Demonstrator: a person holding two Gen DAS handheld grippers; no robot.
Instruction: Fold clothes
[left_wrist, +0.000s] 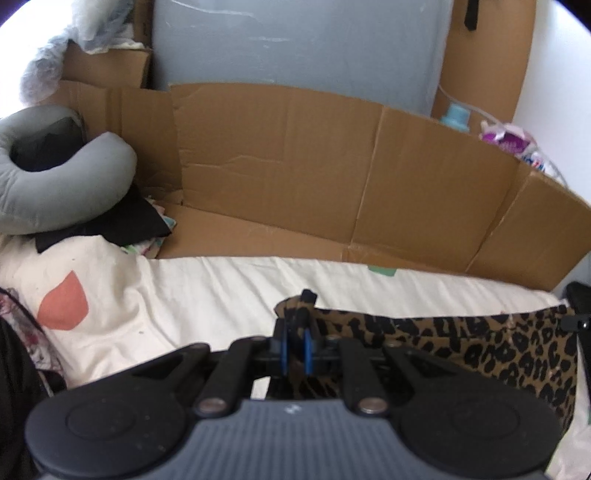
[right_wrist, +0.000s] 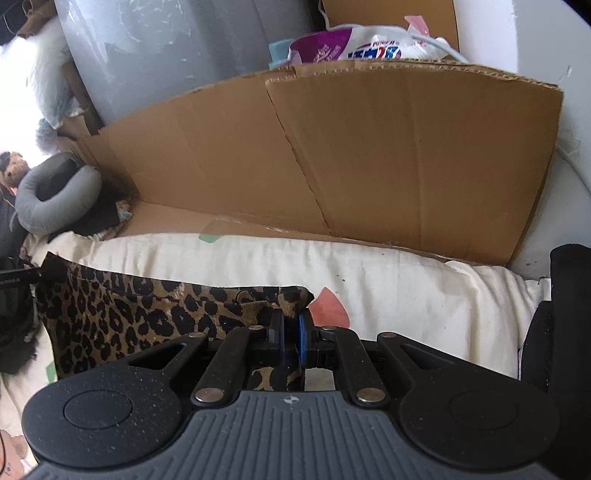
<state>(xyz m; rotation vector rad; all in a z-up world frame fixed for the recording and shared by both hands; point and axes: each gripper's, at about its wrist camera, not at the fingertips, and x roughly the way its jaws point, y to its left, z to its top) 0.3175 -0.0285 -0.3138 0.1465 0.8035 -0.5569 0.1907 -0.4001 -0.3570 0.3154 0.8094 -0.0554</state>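
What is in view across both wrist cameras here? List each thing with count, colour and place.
leopard-print garment: one, tan and black, stretched across the sheet between both grippers
sheet: one, cream with pink patches, under the garment
cardboard panel: one, brown, standing behind the sheet
neck pillow: one, grey, far left
detergent bag: one, white and purple, behind the cardboard
left gripper: black, shut on the garment's corner
right gripper: black, shut on the opposite corner

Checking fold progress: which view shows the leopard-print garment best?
The right wrist view: the leopard-print garment spreads wide across the cream sheet, its corner pinched by the right gripper. The left wrist view shows a narrower strip behind the left gripper.
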